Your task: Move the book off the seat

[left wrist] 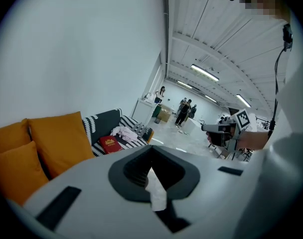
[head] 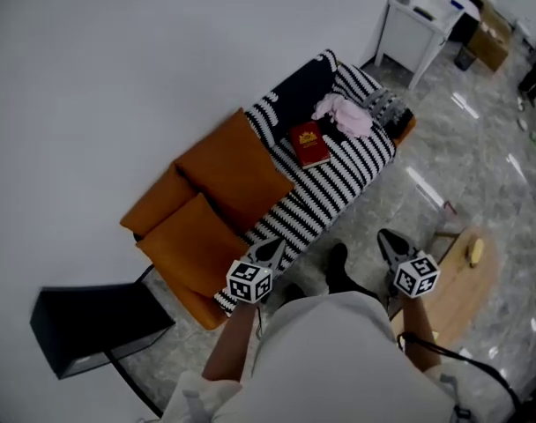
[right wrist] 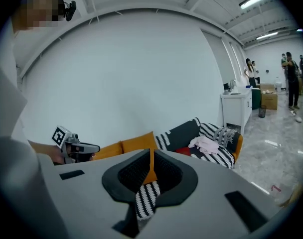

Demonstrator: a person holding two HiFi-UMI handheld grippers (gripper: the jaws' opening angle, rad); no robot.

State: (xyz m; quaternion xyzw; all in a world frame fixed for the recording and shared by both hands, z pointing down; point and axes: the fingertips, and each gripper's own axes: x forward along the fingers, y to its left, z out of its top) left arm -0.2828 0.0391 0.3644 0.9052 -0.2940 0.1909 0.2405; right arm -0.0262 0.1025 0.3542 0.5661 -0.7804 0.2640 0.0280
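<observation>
Plainly the approach comes first: the left claw (head: 270,250) and the right claw (head: 390,243) hang close to the person's body, each with its jaws drawn together on nothing, well apart from the red book (head: 309,144). The book lies flat on the striped blanket (head: 338,181) covering the sofa (head: 202,308) seat, between an orange cushion (head: 233,170) and a pink cloth (head: 343,113). Best to step in, open one claw, and pinch the book's near edge, away from the cloth just beside it.

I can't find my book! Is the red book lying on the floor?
No, the red hardcover book lies on the black-and-white striped sofa seat, beside a crumpled pink cloth.
</observation>
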